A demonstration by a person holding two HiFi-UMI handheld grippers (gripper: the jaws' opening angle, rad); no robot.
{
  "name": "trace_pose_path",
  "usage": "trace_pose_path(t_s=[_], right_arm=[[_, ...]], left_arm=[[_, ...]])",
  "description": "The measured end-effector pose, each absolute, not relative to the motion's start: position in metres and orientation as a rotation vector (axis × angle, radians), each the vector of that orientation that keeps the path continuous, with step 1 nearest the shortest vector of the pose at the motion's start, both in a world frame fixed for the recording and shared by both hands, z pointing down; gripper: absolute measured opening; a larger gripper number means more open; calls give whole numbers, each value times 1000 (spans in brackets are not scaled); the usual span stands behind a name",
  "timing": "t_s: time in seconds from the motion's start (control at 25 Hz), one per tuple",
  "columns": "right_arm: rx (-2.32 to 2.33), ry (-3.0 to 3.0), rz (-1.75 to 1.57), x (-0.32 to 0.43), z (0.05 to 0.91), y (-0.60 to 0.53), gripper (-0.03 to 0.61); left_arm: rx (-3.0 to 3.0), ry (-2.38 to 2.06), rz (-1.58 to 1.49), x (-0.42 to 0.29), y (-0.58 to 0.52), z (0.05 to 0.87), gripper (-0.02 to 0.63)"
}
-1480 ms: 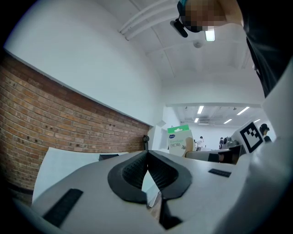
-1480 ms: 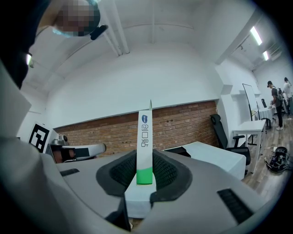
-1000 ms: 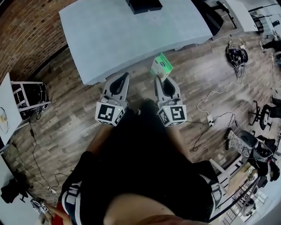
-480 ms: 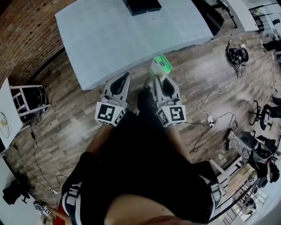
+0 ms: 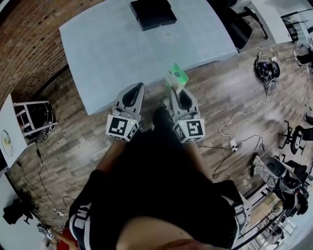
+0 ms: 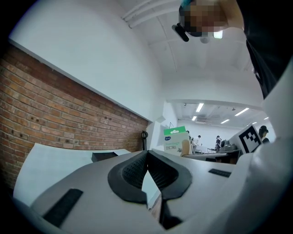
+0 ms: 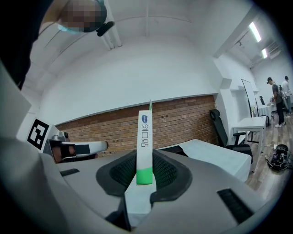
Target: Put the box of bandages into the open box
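Note:
The green and white box of bandages stands upright between the jaws of my right gripper, just over the near edge of the pale table. In the right gripper view the box of bandages shows edge-on, with the right gripper shut on its lower part. The open black box lies at the table's far side. My left gripper is held beside the right one, with its jaws together and nothing in them. From the left gripper I see the bandage box to the right.
The person's dark clothing fills the lower head view. A white side table and stool stand at the left. Cables and gear lie on the wood floor at the right. A black office chair is by the table's right end. A brick wall runs behind.
The table and the black box have come down into fuller view. Both grippers, with the bandage box, now reach nearer the table's edge. The grip is unchanged.

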State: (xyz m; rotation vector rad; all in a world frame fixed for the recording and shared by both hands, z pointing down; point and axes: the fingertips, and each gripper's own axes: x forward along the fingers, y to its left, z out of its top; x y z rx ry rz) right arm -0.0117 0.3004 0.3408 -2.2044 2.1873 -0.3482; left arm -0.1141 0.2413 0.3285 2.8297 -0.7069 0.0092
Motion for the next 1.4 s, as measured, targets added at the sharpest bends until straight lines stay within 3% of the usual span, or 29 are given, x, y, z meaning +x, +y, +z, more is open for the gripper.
trace_pose_path(t_s=[0.84,1.4], right_arm=[[-2002,2360,-386,165,348,217,104],[-1944,2433,-436,162,363,172,104]], left_arm=[[2793,-954,46,57,172,323,32],[2742,-1079,32,40,122,328,32]])
